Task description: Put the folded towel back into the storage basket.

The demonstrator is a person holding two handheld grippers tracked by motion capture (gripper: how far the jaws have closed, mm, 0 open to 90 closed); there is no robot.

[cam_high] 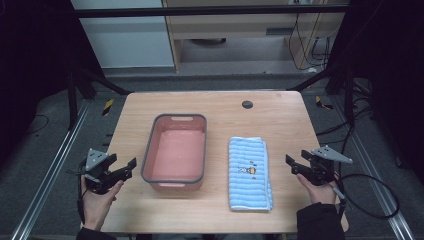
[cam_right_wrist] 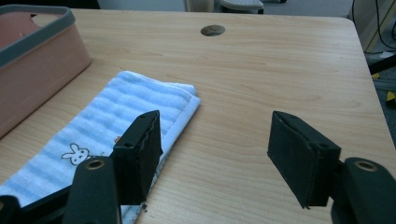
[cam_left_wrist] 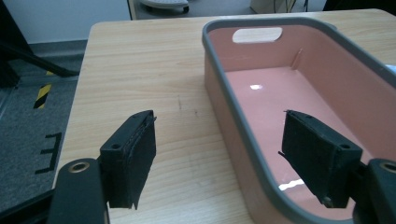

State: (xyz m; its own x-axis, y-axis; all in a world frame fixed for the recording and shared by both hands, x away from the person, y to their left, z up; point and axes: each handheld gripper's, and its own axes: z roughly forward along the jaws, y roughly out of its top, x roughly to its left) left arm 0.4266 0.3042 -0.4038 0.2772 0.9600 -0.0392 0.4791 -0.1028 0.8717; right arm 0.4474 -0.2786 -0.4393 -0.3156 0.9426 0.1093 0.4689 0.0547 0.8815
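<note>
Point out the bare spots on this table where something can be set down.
The widest bare patch is the far strip of the table, beyond the pink basin and striped towel, around the round grommet hole. A strip runs right of the towel, toward the right gripper. The gap between basin and towel is narrow. The left gripper crowds the basin's left side.
</note>
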